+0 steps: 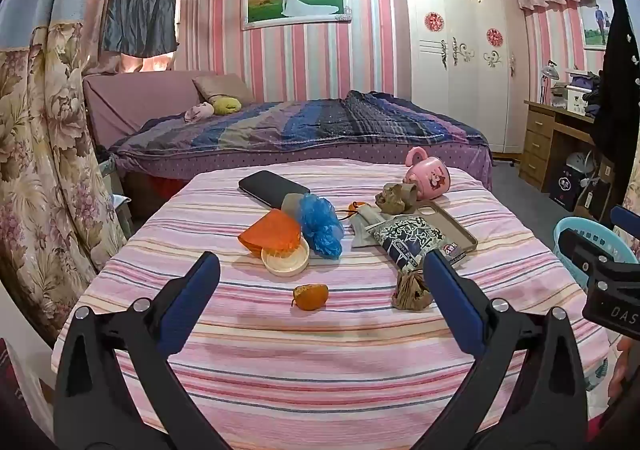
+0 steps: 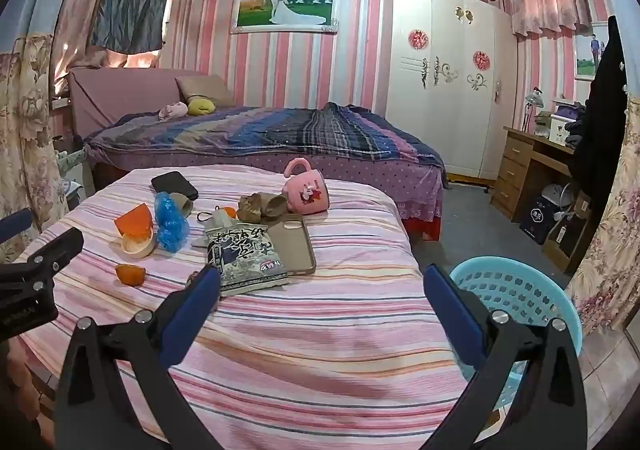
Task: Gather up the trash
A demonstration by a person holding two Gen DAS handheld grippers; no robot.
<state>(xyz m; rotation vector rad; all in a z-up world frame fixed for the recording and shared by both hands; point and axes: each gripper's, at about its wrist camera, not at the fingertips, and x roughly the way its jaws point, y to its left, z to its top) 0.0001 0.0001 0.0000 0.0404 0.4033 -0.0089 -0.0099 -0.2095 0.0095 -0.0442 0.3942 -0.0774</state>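
Orange peel (image 1: 310,297) beyond hand-held gripper (image 1: 320,270)

On the striped surface (image 1: 320,350): 1 pink mug (image 1: 430,173), 1 dark phone (image 1: 272,186), 1 phone case (image 2: 294,244). Also 1 blue plastic bag (image 1: 322,226), 1 printed snack packet (image 2: 244,254), 2 crumpled brown paper wads (image 1: 412,290) (image 1: 394,199). There's 1 orange peel piece (image 1: 310,296), and 1 blue basket (image 2: 516,298) beside.

Left tongs (image 1: 322,262): two black plastic arms rising from the lower corners of the frame, each tipped with a blue pad and fastened by round silver screws. Right tongs (image 2: 322,276): identical build. At right edge of the left view, its black body carries white lettering "DAS".
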